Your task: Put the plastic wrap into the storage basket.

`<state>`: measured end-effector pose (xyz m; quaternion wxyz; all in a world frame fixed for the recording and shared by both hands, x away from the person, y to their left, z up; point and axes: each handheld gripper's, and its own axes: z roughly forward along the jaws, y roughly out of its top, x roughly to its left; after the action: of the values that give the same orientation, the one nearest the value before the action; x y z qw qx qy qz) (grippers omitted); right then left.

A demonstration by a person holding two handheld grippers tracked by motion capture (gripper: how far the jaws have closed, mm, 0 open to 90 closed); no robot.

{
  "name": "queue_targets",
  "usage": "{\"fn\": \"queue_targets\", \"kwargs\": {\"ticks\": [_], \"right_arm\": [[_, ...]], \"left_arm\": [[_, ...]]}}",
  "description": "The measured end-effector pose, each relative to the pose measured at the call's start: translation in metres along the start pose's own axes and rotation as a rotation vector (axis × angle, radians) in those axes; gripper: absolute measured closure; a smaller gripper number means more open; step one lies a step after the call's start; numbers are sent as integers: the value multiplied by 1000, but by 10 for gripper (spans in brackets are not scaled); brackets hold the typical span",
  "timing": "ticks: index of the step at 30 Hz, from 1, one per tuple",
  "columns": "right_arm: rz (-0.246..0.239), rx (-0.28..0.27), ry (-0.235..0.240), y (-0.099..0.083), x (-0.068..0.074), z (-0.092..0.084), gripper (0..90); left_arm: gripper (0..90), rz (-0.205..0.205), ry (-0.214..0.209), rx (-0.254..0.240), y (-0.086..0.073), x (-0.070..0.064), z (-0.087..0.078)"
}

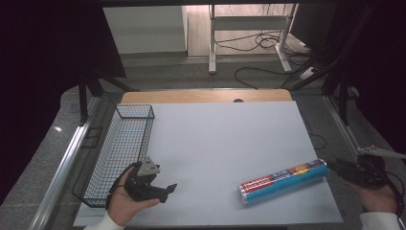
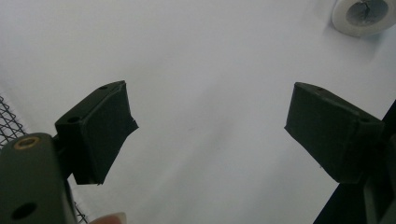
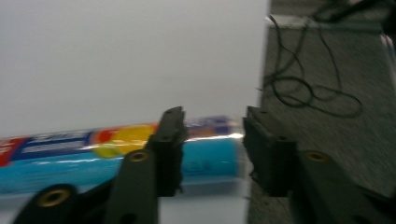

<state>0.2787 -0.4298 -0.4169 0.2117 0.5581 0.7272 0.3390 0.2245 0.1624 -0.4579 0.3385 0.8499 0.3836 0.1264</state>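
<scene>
At far left a wire basket (image 1: 122, 153) is seen, nothing in it. Just beside it the left gripper (image 1: 160, 189) is held low over the white mat (image 1: 225, 143), jaws wide apart, nothing between. Further right a blue foil roll (image 1: 283, 180) lies flat nr the mat's right edge. The right gripper (image 3: 212, 140) is parted around the roll's end, not yet closed. Step judged: approach to grasp; next, jaws to be closed on the roll, prob. for the basket.

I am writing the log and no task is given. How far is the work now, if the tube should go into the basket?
Nothing looks done: the basket is empty. The tube lies on the table. In hand: the right gripper, open, sits at the tube's end without gripping. The left gripper is open beside the basket. If so, gripping, carrying and placing remain.
</scene>
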Motion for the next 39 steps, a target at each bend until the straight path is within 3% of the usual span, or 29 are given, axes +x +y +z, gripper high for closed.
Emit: {"fn": "queue_targets", "kwargs": {"ticks": [3,4,5,8,9,12,17,21,25,28,34,39], "right_arm": [[26,62,-52,3,-18,10,768],[26,62,-52,3,-18,10,768],[33,150,-83,5,-29,23,878],[48,218,-101,4,-39,38,897],[48,218,-101,4,-39,38,897],[26,285,-90,-2,-42,58,899],[-11,310,-53,-6,-33,66,900],[-29,323,-67,-4,-30,65,900],[-71,347,-114,-2,-20,66,900],[-75,349,-86,-2,-14,66,900],[-85,375,-91,-3,4,66,900],[-101,381,-45,-4,22,67,900]], "left_arm": [[144,2,-1,2,0,1,0],[145,2,-1,2,0,1,0],[145,-2,0,1,-1,2,-1],[145,-5,2,0,-2,3,-2],[145,-5,2,0,-2,3,-2],[145,-8,5,2,-3,4,-2],[145,-11,7,0,-4,6,-3],[145,-10,8,2,-4,6,-3],[146,-18,11,2,-5,7,-3],[146,-21,13,2,-5,8,-4],[146,-16,13,4,-6,9,-3],[146,-15,13,4,-5,9,-3]]}}
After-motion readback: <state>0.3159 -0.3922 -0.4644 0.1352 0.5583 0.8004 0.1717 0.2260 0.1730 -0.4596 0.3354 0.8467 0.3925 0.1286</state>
